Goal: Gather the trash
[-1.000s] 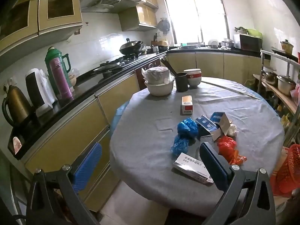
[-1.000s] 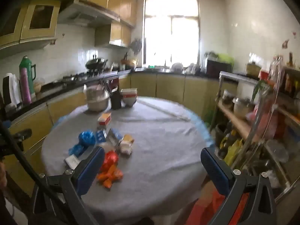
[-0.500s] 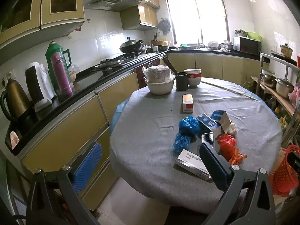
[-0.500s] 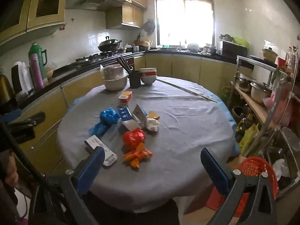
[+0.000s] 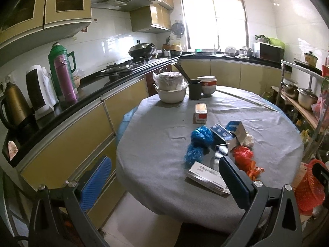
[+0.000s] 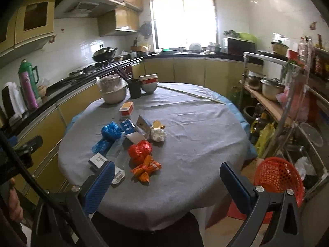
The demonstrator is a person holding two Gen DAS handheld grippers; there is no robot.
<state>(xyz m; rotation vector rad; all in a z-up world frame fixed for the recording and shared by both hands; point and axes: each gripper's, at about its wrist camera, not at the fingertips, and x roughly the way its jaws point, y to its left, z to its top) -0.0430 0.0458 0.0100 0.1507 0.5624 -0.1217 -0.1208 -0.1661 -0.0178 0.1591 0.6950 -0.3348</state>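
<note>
Trash lies on the round grey-clothed table [image 6: 195, 127]: blue plastic bags [image 6: 109, 133], a red bag [image 6: 140, 151], orange wrappers [image 6: 147, 167], a white crumpled tissue [image 6: 158, 134], blue-and-white cartons [image 6: 141, 126], a flat white box [image 6: 98, 159] and a red-and-yellow box [image 6: 126, 109]. The same pile shows in the left wrist view: blue bags [image 5: 198, 142], red bag [image 5: 242, 155], flat box [image 5: 207, 177]. My left gripper [image 5: 164, 182] and right gripper [image 6: 167, 187] are both open and empty, held short of the table's near edge. A red mesh basket [image 6: 277, 175] stands by the table's right side.
Bowls [image 6: 112, 93], a dark cup with chopsticks [image 6: 134, 89] and stacked bowls [image 6: 149, 83] sit at the table's far side. A counter [image 5: 61, 107] with kettles and flasks runs along the left. A metal rack [image 6: 287, 103] with pots stands on the right.
Both grippers have drawn back and steadied. The right view has swung left, so the table centres and the red basket comes into sight. Nothing on the table has moved.
</note>
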